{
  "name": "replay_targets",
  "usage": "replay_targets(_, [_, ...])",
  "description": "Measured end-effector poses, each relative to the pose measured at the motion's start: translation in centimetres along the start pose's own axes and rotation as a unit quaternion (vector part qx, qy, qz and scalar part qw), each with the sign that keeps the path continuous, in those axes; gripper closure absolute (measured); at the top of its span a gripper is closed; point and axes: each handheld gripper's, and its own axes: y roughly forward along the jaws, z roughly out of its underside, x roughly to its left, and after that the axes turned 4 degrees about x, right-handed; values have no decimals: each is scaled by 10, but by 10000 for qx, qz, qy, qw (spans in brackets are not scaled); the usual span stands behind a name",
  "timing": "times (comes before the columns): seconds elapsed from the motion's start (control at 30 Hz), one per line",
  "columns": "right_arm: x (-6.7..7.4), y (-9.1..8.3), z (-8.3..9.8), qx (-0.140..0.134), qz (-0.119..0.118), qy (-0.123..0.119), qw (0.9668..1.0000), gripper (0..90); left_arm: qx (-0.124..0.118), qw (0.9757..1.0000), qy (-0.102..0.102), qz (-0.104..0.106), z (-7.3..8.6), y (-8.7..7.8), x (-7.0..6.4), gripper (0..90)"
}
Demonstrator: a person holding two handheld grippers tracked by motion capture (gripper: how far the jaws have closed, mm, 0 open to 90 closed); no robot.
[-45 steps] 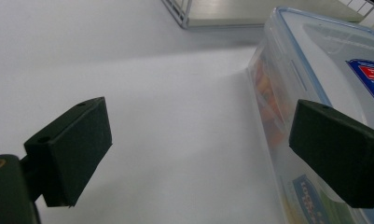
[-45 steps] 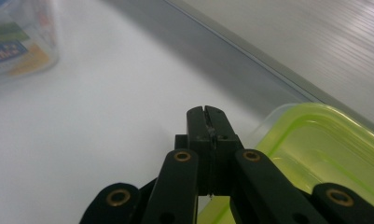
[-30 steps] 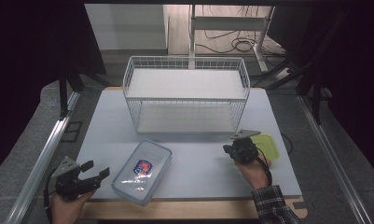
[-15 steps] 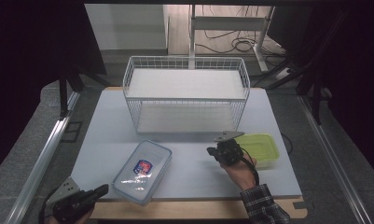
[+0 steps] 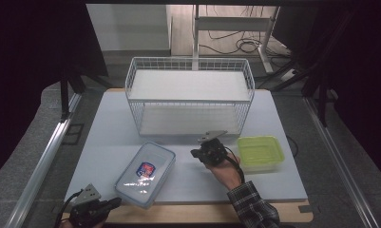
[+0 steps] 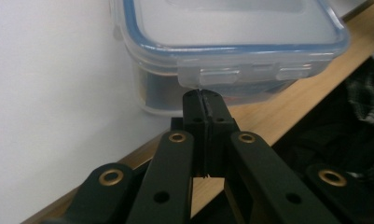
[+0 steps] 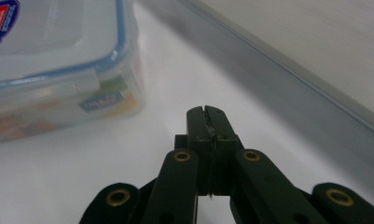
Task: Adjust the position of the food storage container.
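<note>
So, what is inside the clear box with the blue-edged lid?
Through the box wall, blurred colourful contents show, not identifiable. The lid with its red sticker covers the top.

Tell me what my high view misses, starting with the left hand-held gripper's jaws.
Observer: The left hand-held gripper is shut on nothing, its tip just below a clip on the box.
Operator: Report the right one.
Observer: The right hand-held gripper is shut too, empty, with the box off to its left.
Operator: Describe the box's lid.
Observer: A blue seal runs round the clear lid.
</note>
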Motion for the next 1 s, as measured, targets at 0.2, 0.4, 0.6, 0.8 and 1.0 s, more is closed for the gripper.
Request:
replay_targets(0.2, [1,23,-15,20,-114,-59,9999,892,101,9999,-103,-94,-9,12,10,897])
replay_targets(0.4, [0,42,-26,125,-215,-180,9995,889,66,9994,-320,-93,-14,18,23,897])
replay_targets(0.6, [5,45,-26,280,-239,-341,9987,895,142,9991,-324,-249,-25,26,33,897])
replay_targets(0.8, [5,35,-17,265,-230,-251,9991,896,235,9991,-263,-223,-41,40,42,897])
replay_targets(1.0, [-4,25,-11,236,-247,-25,9994,893,254,9981,-368,-427,-58,49,57,895])
